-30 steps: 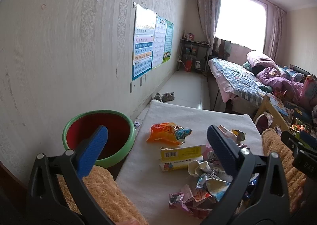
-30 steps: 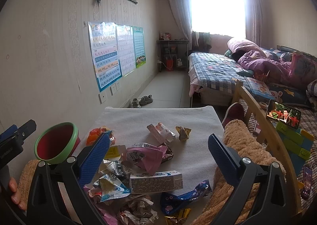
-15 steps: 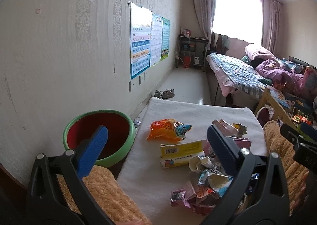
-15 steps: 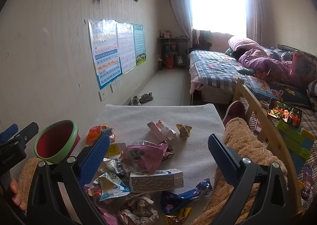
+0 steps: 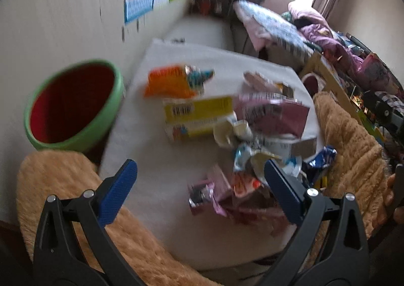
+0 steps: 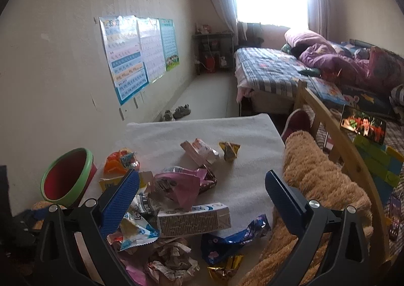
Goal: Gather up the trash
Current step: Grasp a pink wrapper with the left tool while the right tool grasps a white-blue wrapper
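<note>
A pile of wrappers and cartons lies on a white-covered table (image 5: 156, 160) (image 6: 247, 134). It includes an orange bag (image 5: 166, 81) (image 6: 116, 165), a yellow carton (image 5: 197, 109), a pink wrapper (image 6: 181, 185), a white carton (image 6: 194, 219) and a blue wrapper (image 6: 232, 238). A green bin with a red inside (image 5: 70, 107) (image 6: 68, 180) stands left of the table. My left gripper (image 5: 199, 185) is open above the near wrappers, tilted down; that view is blurred. My right gripper (image 6: 202, 192) is open over the pile, holding nothing.
Tan fleece cushions (image 5: 75, 210) (image 6: 318, 180) flank the table on both sides. A wooden rail (image 6: 338, 149), a phone (image 6: 363, 127) and a bed (image 6: 277, 69) lie to the right. Posters (image 6: 136, 54) hang on the left wall. Shoes (image 6: 176, 112) sit on the floor beyond.
My left gripper has tipped downward and moved in toward the pile, with motion blur. My right gripper has stayed nearly still. Both stay open.
</note>
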Demonstrator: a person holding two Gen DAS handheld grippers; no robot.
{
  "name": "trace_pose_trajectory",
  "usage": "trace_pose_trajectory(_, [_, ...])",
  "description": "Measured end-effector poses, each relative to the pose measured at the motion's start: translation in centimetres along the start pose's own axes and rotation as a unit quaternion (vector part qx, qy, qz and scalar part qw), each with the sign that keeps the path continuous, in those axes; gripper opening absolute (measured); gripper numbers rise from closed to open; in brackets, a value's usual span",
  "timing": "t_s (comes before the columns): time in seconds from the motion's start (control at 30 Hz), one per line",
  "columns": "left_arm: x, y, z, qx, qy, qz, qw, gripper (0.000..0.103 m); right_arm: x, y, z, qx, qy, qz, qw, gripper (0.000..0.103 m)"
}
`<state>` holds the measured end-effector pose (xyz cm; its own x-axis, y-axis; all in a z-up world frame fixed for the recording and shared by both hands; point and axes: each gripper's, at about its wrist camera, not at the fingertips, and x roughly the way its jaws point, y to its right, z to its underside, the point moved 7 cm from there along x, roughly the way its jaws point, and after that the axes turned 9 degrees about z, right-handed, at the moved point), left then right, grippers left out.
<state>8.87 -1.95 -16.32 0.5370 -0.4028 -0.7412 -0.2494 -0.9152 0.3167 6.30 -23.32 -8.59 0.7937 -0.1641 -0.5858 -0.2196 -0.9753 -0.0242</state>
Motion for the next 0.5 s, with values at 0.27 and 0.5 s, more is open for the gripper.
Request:
trace_pose_trajectory(0.27, [4.2, -1.0, 3.8, -0.058, -0.135, 0.029, 0.9887, 0.098, 1.0, -0.1, 0.8, -0.006, -0.027, -0.004, 1.000, 0.096])
trace_pose_trajectory(0.5, [5.2, -0.8, 5.0, -0.064, -0.169, 0.039, 0.9828, 0.055, 1.6, 0.0, 1.2, -0.001, -0.042, -0.006, 0.999, 0.096])
